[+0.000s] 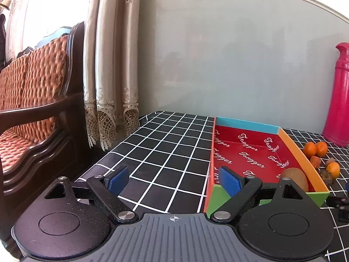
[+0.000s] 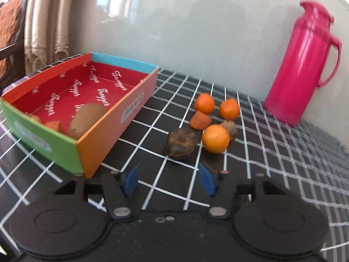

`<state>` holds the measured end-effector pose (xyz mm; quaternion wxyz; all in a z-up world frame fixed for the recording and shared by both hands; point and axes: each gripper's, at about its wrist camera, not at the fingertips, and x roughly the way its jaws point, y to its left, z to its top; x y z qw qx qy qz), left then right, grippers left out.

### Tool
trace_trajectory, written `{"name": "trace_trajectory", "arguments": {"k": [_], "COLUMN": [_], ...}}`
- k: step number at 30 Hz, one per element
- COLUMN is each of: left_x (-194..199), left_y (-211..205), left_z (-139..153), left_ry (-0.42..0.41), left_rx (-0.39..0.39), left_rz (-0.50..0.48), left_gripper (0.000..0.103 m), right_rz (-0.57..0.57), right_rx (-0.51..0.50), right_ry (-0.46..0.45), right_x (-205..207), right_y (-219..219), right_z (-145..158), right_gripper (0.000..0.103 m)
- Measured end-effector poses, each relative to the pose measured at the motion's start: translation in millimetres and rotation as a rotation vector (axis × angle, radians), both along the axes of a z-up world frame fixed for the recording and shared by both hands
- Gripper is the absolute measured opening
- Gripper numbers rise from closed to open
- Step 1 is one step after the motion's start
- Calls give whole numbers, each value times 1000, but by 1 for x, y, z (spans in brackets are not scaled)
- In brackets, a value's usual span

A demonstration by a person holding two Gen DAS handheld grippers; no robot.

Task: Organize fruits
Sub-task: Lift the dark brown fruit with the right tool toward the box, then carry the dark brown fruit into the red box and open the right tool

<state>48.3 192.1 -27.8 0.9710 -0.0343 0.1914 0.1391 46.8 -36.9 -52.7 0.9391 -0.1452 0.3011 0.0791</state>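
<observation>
The fruits lie in two places. Some sit in the box (image 2: 113, 118), and the others sit on the table (image 2: 272, 152) just to its right.

In the box, a brown kiwi (image 2: 87, 120) lies near the front, against the orange wall. An orange chunk (image 2: 54, 125) lies beside it, close to the green front wall. The inside of the box is red with white writing. Its back wall is blue.

On the table beside the box there is a small bunch of fruit. Two little oranges (image 2: 204, 102) sit at the back, near each other. A bigger orange (image 2: 216, 138) sits in front of them. A second orange chunk (image 2: 200, 120) lies between the back oranges and the big one. A dark, lumpy fruit (image 2: 182, 145) lies nearest, left of the big orange. A small brown fruit (image 2: 231, 127) peeks out from behind the big orange and touches it.

The right gripper (image 2: 169, 180) hangs over the table just in front of the dark fruit. Its blue pads are apart with only the table between them, and it holds nothing. The picture is blurry.

The left gripper (image 1: 173, 180) is by the front left corner of the box. Its pads are spread wide with nothing in between. One pad (image 1: 229, 180) is in front of the box corner, and I cannot tell if it touches.

A pink jug (image 2: 303, 65) stands at the back by the wall (image 2: 196, 32). A curtain (image 1: 111, 65) and a wooden bench (image 1: 39, 100) are off to the left.
</observation>
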Motion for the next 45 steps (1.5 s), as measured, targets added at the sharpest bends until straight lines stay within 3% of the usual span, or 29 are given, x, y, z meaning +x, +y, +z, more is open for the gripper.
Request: {"name": "trace_trajectory", "arguments": {"k": [5, 8, 11, 14, 17, 21, 22, 24, 28, 36, 45], "left_x": [2, 3, 3, 4, 4, 4, 3, 4, 3, -2, -15], "left_y": [-6, -13, -17, -19, -17, -15, -16, -18, -16, -11, 12], "left_z": [1, 2, 1, 1, 1, 1, 1, 1, 3, 4, 0], "left_ry": [-9, -11, -8, -5, -3, -3, -2, 1, -8, -27, -25], "left_rx": [-19, -7, -4, 0, 0, -7, -2, 3, -7, -2, 1], "left_rz": [-12, -32, -43, -45, -39, -35, -39, -44, -38, -16, 42], "left_gripper": [88, 88, 88, 88, 88, 88, 88, 88, 88, 88, 88], "right_rz": [41, 17, -36, -35, -45, -57, -63, -64, -59, -66, 45], "right_rx": [-20, -29, 4, 49, -6, 23, 24, 44, 39, 76, 175], "right_ry": [11, -40, -95, 29, 26, 49, 73, 75, 83, -44, -218], "right_x": [-8, -14, -13, -1, 0, 10, 15, 16, 15, 3, -8], "right_y": [-11, -19, -32, -40, -35, -38, -38, -39, -38, -38, 13], "right_z": [3, 8, 15, 5, 1, -1, -4, -2, -2, 24, 45], "right_gripper": [58, 59, 77, 68, 69, 66, 63, 44, 43, 43, 43]}}
